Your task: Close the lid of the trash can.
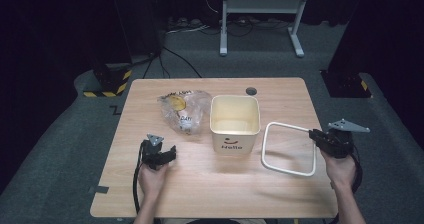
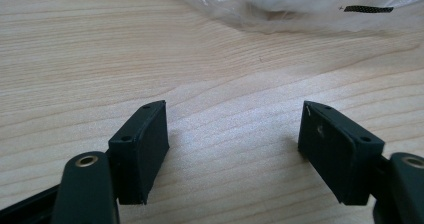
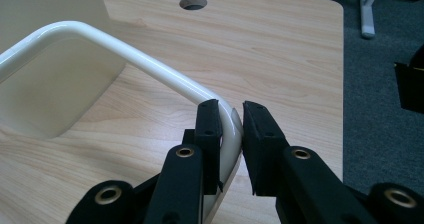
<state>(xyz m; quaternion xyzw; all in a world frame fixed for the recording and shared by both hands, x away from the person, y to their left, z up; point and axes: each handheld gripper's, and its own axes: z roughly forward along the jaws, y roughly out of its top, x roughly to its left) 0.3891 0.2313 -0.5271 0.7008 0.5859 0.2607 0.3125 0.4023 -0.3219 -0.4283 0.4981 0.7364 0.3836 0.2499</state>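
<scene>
2 black grippers (image 1: 159, 156) (image 1: 330, 141) w/ brass rivets, grey plates, black cables; bare forearms.

The bench (image 1: 280, 194) is pale wood-grain laminate with a smooth, matt face. The white frame (image 3: 150, 69) looks like glossy, smooth plastic; the cream bin (image 1: 235, 129) is duller. The bag (image 1: 182, 109) is crinkled clear film, and the tool pads (image 2: 145, 149) are matt black.

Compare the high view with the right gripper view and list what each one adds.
High view: the crumpled plastic bag, the left tongs open beside it, and the whole cream bin. Right gripper view: the right tongs clamped on a corner of the white frame. Both: the frame, the bin and the wooden table with its cable hole.
</scene>
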